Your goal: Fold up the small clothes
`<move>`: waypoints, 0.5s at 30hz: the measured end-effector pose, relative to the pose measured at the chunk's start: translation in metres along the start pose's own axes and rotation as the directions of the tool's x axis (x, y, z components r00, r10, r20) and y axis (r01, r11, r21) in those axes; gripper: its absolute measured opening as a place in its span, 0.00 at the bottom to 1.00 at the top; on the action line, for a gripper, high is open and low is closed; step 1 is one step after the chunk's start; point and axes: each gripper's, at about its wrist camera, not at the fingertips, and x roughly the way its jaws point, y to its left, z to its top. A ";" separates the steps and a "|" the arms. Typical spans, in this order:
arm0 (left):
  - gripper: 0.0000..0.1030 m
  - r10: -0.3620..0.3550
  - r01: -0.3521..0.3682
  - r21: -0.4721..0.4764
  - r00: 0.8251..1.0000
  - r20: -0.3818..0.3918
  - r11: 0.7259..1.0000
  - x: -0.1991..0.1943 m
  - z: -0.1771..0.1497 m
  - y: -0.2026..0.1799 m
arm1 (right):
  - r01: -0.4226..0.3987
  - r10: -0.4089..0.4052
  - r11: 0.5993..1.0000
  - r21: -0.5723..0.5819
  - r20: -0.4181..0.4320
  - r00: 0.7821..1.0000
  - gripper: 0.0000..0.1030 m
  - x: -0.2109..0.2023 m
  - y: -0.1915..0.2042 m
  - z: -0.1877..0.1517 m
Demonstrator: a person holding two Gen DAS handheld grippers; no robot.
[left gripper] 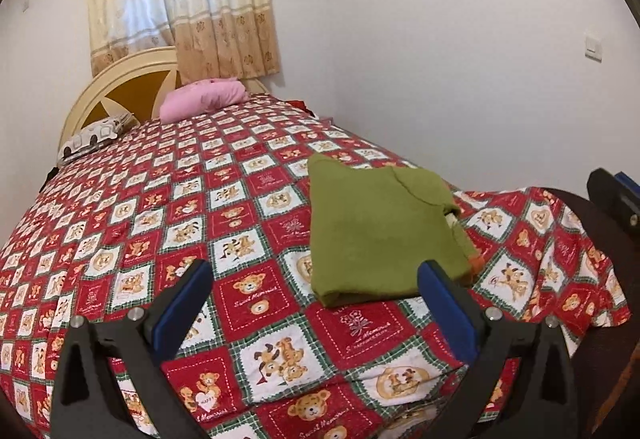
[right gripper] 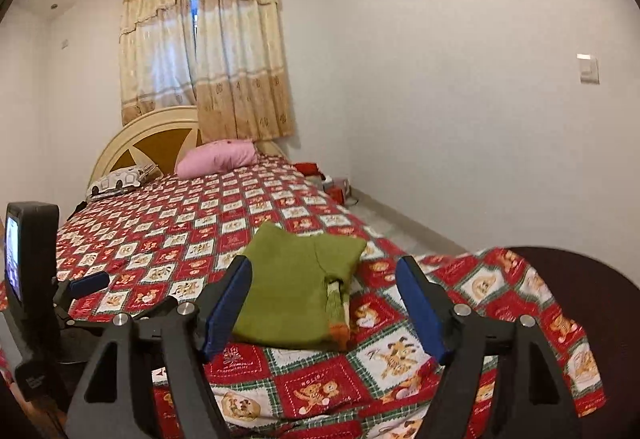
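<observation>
Left claw stands wide and holds nothing above the bedspread, the folded green garment lying ahead and to its right, its near edge apparently just behind the right-hand finger, though contact cannot be confirmed. Right claw is likewise spread wide and holds nothing, the garment lying flat on the bed between and beyond its blue pads, near the foot corner.
</observation>
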 end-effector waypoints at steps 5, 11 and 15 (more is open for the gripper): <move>1.00 0.010 -0.010 -0.011 0.999 0.034 1.000 -0.007 0.002 0.002 | 0.011 -0.011 1.000 0.001 0.014 1.000 0.73 -0.003 0.003 0.002; 1.00 -0.005 0.005 0.008 1.000 0.027 1.000 -0.007 0.001 -0.003 | 0.013 -0.014 1.000 0.016 0.005 1.000 0.73 -0.002 0.000 0.000; 1.00 -0.002 0.002 0.012 1.000 0.017 1.000 -0.005 0.000 -0.005 | 0.016 -0.017 1.000 0.018 0.010 1.000 0.73 -0.003 0.000 0.000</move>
